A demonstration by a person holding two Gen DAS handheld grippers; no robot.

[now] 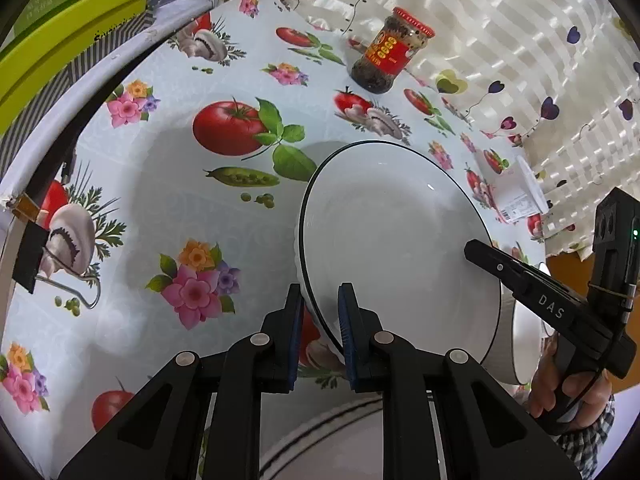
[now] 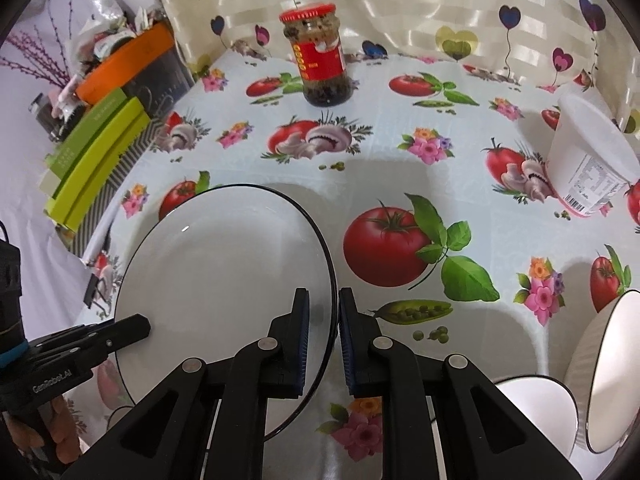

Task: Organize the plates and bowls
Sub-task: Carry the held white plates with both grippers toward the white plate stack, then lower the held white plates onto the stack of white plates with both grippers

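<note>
- Nearest in the left wrist view, the left gripper [image 1: 320, 316] is clamped down on the rim of the white plate [image 1: 392, 248]. One blue pad sits on each side of the thin black-edged rim, at about 6 o'clock in the frame.
- Same deal in the right wrist view: the right gripper [image 2: 324, 320] pinches the opposite edge of the plate [image 2: 224, 276], jaws nearly closed with the rim between the pads, again around 6 o'clock.
- So the plate hangs between the two grippers, tilted. It looks clear of the printed tablecloth [image 1: 168, 184], judging by the shadow under it.
- Each gripper pokes into the other's view: the right one at 4 o'clock in the left view, with a hand [image 1: 568, 396] wrapped on its handle, and the left one at 8 o'clock in the right view.
- At 4 to 5 o'clock in the right view sit two white bowls [image 2: 536, 404], one ribbed and leaning on its side against the other.
- Further out at 2 o'clock stands an upside-down white tub [image 2: 588, 160] with a barcode label.
- Farthest, near 12 o'clock, a red-lidded jar [image 2: 322, 60] stands by the heart-print curtain [image 2: 400, 4].
- Green boxes [image 2: 96, 156] and an orange box are stacked off the table edge at 9 to 10 o'clock.
</note>
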